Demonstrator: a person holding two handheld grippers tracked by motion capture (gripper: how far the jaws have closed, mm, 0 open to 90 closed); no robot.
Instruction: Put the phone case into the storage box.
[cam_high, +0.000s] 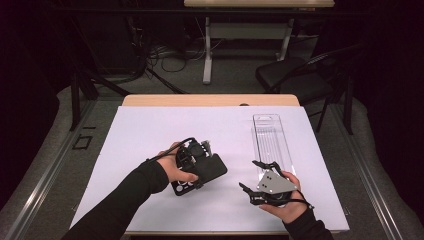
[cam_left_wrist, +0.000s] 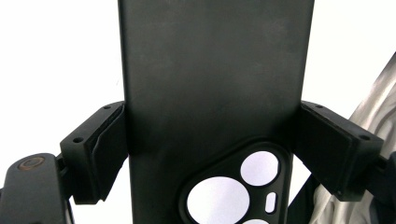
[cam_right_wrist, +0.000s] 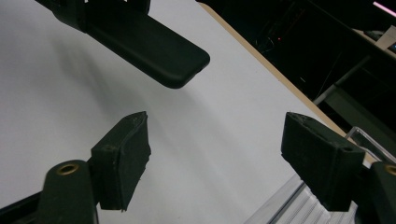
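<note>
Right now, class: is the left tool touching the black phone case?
Touching. In the left gripper view the left tool has both pads pressed against the long edges of the black phone case, with no gap on either side.

Phone case (cam_high: 202, 172) left of centre on the table (cam_high: 150, 135), tray (cam_high: 270, 137) at right, chair (cam_high: 295, 75) behind.

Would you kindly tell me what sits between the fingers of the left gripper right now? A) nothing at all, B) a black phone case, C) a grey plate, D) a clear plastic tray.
B: in the left gripper view the black phone case, with its camera cut-outs showing, stands between the left gripper, and both fingers press against its edges.
</note>
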